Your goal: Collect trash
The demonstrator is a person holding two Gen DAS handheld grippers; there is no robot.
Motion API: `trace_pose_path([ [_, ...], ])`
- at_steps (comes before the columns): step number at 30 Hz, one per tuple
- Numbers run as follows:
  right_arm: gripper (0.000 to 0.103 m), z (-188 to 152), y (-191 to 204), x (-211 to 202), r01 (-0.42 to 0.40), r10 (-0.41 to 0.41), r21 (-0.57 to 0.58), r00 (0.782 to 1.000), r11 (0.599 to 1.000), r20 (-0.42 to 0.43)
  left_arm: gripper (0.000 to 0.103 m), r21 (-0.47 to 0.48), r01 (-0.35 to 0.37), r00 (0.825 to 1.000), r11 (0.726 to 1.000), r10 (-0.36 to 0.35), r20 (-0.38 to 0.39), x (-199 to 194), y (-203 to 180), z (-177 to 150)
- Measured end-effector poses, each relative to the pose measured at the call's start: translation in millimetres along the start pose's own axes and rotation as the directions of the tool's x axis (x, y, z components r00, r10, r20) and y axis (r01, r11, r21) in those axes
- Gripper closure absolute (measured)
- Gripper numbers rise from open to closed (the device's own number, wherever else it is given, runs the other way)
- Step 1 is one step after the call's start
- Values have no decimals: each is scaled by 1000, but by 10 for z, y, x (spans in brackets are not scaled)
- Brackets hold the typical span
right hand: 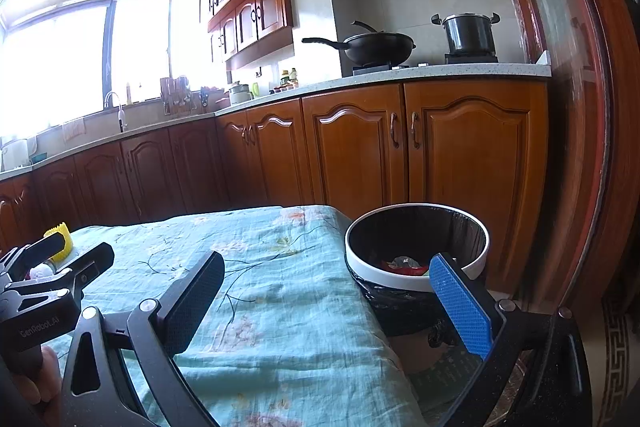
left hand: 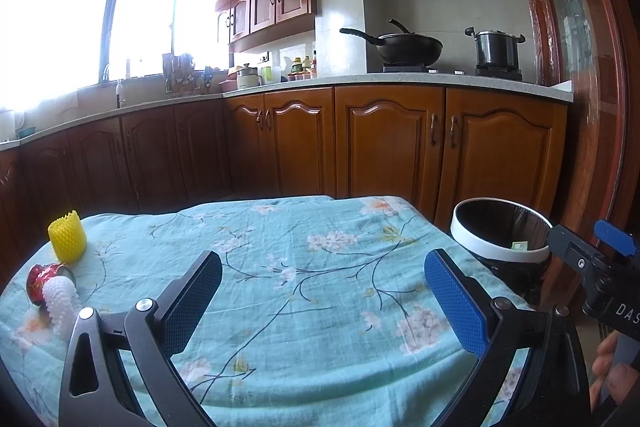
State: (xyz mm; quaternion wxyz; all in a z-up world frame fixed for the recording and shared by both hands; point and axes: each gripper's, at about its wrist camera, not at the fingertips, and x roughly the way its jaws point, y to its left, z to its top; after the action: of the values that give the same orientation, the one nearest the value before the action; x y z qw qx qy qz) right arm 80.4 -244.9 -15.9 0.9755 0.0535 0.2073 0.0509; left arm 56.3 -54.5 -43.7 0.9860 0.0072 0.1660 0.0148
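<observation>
Trash — yellow net, can, white net — waits lower left, so I judge my empty, spread left gripper reaches next; right gripper gapes beside bin.

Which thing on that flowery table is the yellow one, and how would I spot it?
Find the table with the teal floral cloth, then its far left corner. The yellow foam net sleeve stands upright there with a jagged top edge; the red can and white foam net lie nearer.
</observation>
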Motion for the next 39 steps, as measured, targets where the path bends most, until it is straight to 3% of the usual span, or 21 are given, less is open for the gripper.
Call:
trace_pose_path([
  [39, 0, 31, 32, -32, -9, 9, -3, 1000, 1000, 3, 1, -6, 11, 1000, 1000, -11, -14, 24, 41, 10],
])
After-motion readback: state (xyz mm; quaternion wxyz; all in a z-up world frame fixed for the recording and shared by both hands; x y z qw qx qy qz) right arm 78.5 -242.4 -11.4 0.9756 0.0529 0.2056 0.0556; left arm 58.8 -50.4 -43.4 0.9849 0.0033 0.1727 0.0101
